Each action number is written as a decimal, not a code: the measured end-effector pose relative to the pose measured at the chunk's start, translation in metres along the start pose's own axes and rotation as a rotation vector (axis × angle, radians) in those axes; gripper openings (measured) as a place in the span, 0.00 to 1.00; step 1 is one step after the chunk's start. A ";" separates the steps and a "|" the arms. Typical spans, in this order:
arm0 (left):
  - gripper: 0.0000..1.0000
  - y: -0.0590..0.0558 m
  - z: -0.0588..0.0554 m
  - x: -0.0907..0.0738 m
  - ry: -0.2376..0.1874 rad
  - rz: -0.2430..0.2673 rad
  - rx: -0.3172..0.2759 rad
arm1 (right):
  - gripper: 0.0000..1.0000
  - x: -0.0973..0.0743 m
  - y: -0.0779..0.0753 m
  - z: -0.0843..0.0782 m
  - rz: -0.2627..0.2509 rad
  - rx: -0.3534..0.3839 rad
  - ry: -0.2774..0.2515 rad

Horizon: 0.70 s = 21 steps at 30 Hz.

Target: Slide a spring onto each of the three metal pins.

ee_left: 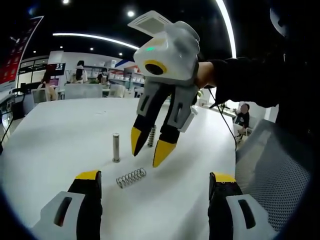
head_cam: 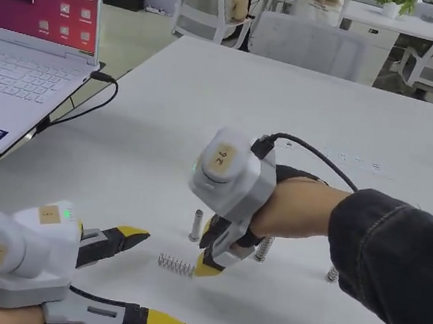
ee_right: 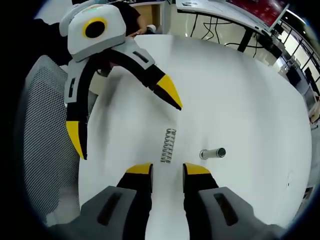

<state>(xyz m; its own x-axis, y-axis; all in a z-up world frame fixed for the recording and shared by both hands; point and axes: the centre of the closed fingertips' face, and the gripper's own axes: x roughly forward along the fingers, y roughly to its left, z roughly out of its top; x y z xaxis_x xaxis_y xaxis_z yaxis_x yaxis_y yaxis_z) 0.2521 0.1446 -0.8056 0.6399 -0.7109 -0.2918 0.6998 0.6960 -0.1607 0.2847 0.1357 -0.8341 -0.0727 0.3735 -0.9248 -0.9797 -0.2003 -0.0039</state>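
Observation:
A loose spring (head_cam: 176, 264) lies flat on the white table (head_cam: 152, 127). Just behind it stands a bare metal pin (head_cam: 196, 225). Two more pins, one (head_cam: 264, 248) beside my right hand and one (head_cam: 332, 275) under the sleeve, each have a spring on them. My right gripper (head_cam: 208, 248) points down at the loose spring's end, open by a narrow gap and holding nothing. In the right gripper view the spring (ee_right: 169, 145) lies just past the gripper (ee_right: 168, 171), with the pin (ee_right: 213, 153) to its right. My left gripper (head_cam: 151, 279) hovers wide open at the near left, and the spring (ee_left: 131, 177) lies ahead of it.
An open laptop (head_cam: 29, 65) sits at the far left with a black cable (head_cam: 94, 100) trailing over the table. Office chairs (head_cam: 308, 42) stand beyond the far edge. The right gripper's cable (head_cam: 314, 155) loops above my right wrist.

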 end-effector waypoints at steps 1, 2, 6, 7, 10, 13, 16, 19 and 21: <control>0.85 0.000 0.000 0.000 0.000 0.001 -0.001 | 0.21 0.001 0.000 0.001 0.000 0.002 0.000; 0.85 0.000 -0.001 -0.001 0.002 0.002 -0.002 | 0.20 0.003 0.000 0.002 -0.001 0.002 -0.002; 0.85 0.001 -0.002 -0.003 0.002 0.005 -0.004 | 0.19 0.008 0.001 0.004 0.001 0.010 0.001; 0.85 0.001 -0.002 -0.003 0.002 0.006 -0.005 | 0.19 0.009 0.001 0.003 0.001 0.012 0.004; 0.85 0.002 -0.003 -0.004 0.003 0.008 -0.005 | 0.18 0.014 0.001 0.002 0.006 0.023 0.011; 0.85 0.003 -0.003 -0.005 0.002 0.011 -0.007 | 0.17 0.017 0.001 0.001 0.009 0.026 0.016; 0.85 0.003 -0.004 -0.005 0.005 0.011 -0.008 | 0.17 0.020 0.001 -0.001 0.006 0.025 0.027; 0.85 0.003 -0.005 -0.005 0.006 0.010 -0.009 | 0.16 0.022 0.000 -0.001 0.010 0.044 0.019; 0.85 0.003 -0.005 -0.005 0.007 0.011 -0.009 | 0.16 0.024 0.001 -0.001 0.013 0.047 0.021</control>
<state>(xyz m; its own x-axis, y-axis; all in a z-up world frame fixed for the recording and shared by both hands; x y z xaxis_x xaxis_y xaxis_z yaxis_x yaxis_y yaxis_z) 0.2490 0.1509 -0.8091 0.6452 -0.7026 -0.3002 0.6900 0.7046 -0.1660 0.2826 0.1435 -0.8563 -0.0821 0.3516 -0.9325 -0.9864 -0.1623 0.0257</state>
